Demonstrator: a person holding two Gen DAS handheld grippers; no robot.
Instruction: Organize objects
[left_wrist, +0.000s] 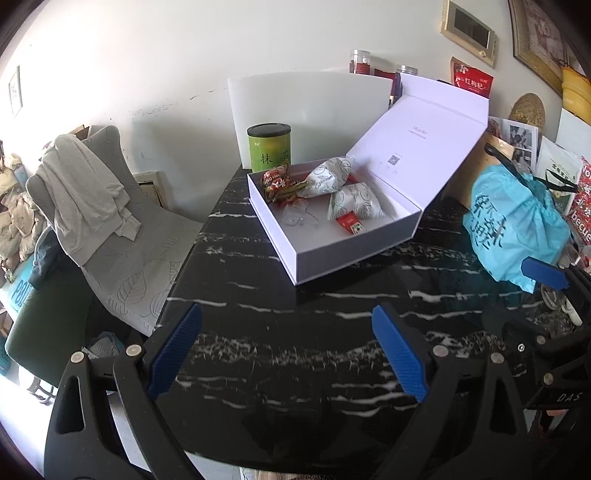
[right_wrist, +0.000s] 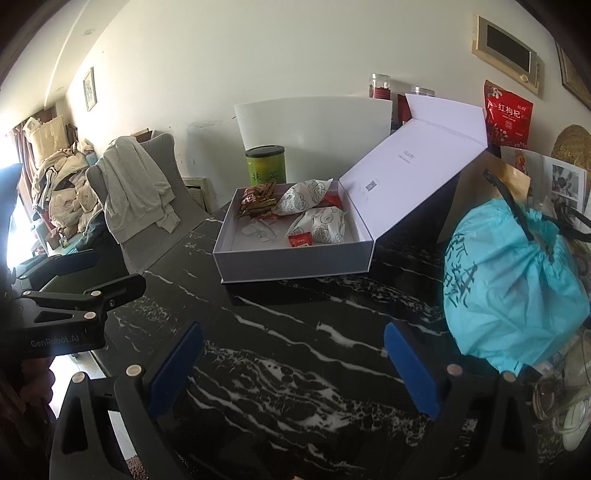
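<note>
Both grippers are found nearest the lens, held above the bare near part of the black marble table (left_wrist: 280, 369). Left gripper (left_wrist: 288, 354) is seen with jaws wide and nothing between them. Right gripper (right_wrist: 293, 369) is likewise seen spread wide and empty.

White box (left_wrist: 325, 254) is noted toward the far edge of the table, lid (left_wrist: 417, 140) propped open away from its far right side. Contents are recorded: two patterned white packets (left_wrist: 354, 203), a red-and-gold snack packet (left_wrist: 275, 181) in the far left corner, a small red sachet (left_wrist: 351, 224) and some clear wrapping. A green tea tin (left_wrist: 269, 146) is noted just behind the far left corner of the box. A blue plastic bag (right_wrist: 509, 291) is noted at the right edge, close beside the right gripper.

Box is judged to lie ahead of both grippers, long axis running from near right to far left. Lid closure is judged the likely next step, the right gripper being nearer the raised lid.
</note>
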